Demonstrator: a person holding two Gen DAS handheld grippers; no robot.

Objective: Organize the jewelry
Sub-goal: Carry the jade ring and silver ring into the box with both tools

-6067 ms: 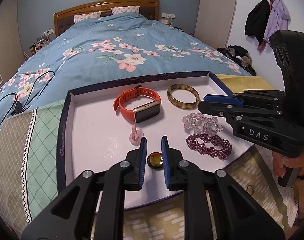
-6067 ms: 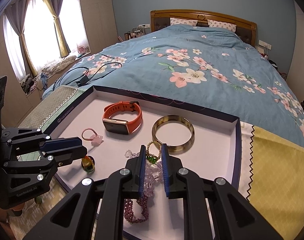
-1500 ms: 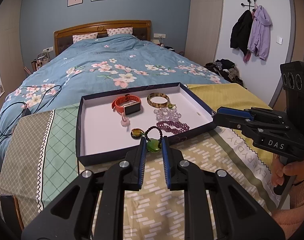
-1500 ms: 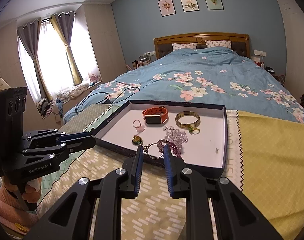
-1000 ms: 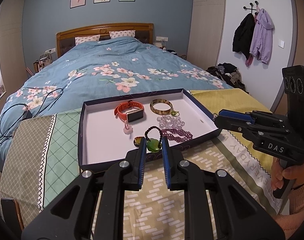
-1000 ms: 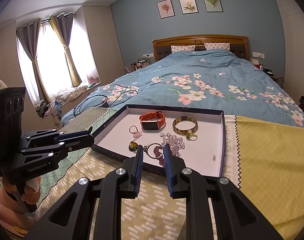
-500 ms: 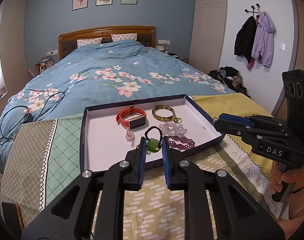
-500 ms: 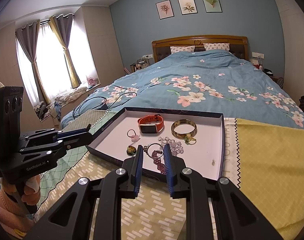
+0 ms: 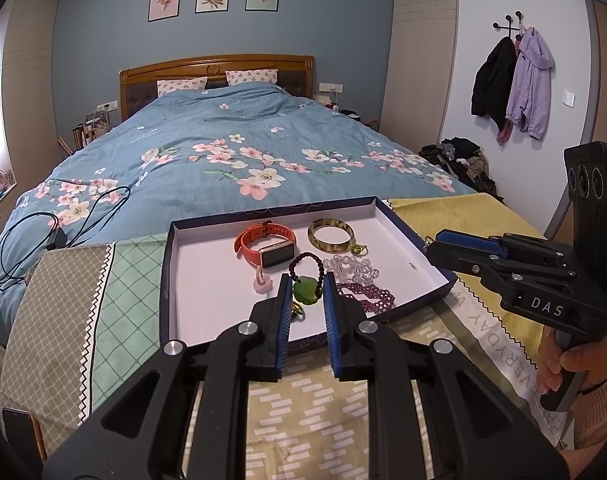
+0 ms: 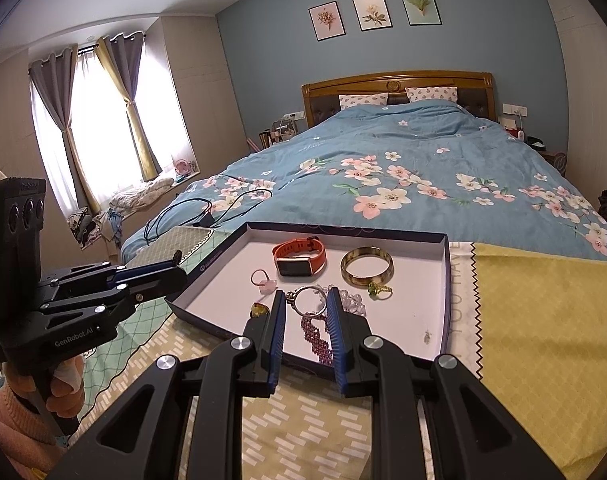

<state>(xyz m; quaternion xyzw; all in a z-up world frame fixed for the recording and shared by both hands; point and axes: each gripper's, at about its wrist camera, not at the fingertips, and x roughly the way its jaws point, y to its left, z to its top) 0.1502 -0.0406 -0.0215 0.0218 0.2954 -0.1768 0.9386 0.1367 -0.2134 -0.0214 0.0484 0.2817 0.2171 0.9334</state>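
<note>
Both grippers are lifted back from the tray (image 9: 407,236), each carrying one piece, which reads as two items taken out at once so they can be sorted to places of their own. The left gripper (image 9: 307,292) has its fingers drawn nearly together on a green pendant (image 9: 306,290), whose dark beaded loop (image 9: 305,258) stands up above the pads; gripping the flat stone rather than the beads looks like the surer hold. The right gripper (image 10: 306,304) has its fingers almost closed on a thin silver ring (image 10: 308,301), pinched across its band so the hoop faces the camera. The shallow, dark-rimmed tray lies on a patterned cloth (image 10: 543,320) at the foot of the bed (image 10: 403,168), with both grippers held above its near edge. In the tray, an orange smartwatch (image 9: 265,245) lies towards the back, a mottled bangle (image 9: 330,234) is beside it, and a small green-stoned ring (image 10: 377,289) sits just in front of the bangle. Nearer lie a clear crystal bracelet (image 9: 353,267) and a purple beaded bracelet (image 9: 369,293), touching each other, with a small pink ring (image 10: 263,282) and an amber stone (image 10: 259,309) to the left. The pieces are loosely spread with no dividers between them, so I judge most of the organizing remains to be done.
</note>
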